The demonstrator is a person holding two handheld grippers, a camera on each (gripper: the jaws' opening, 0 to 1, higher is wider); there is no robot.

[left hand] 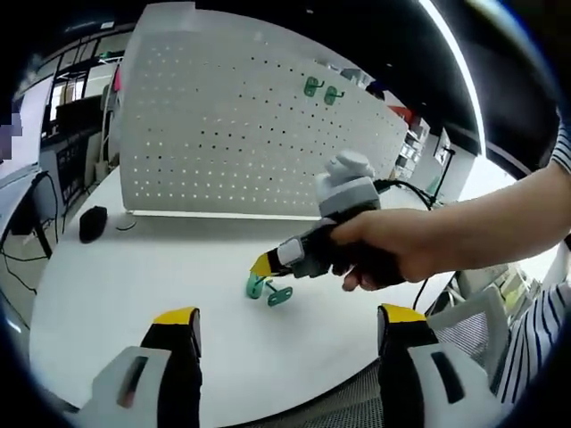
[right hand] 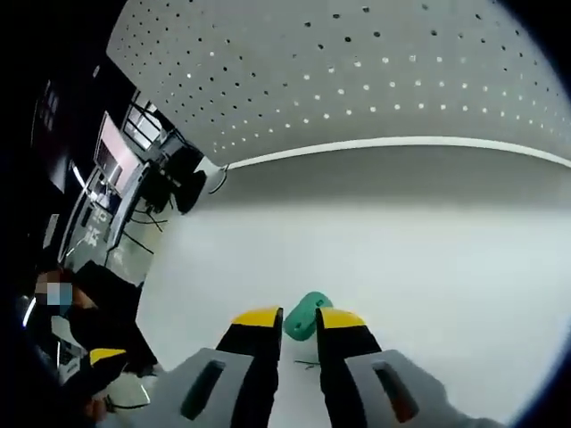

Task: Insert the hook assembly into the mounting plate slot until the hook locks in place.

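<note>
Right gripper [right hand: 298, 318], jaws narrow, pinches a green hook [right hand: 306, 316] at lower centre; left gripper [left hand: 290, 321] gapes wide, hook just above.

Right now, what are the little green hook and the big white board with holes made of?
The green hook looks like moulded plastic: even colour, soft sheen, rounded edges. The white pegboard seems to be painted sheet metal, thin, flat and matte, with neat punched holes; it could be plastic too.
</note>
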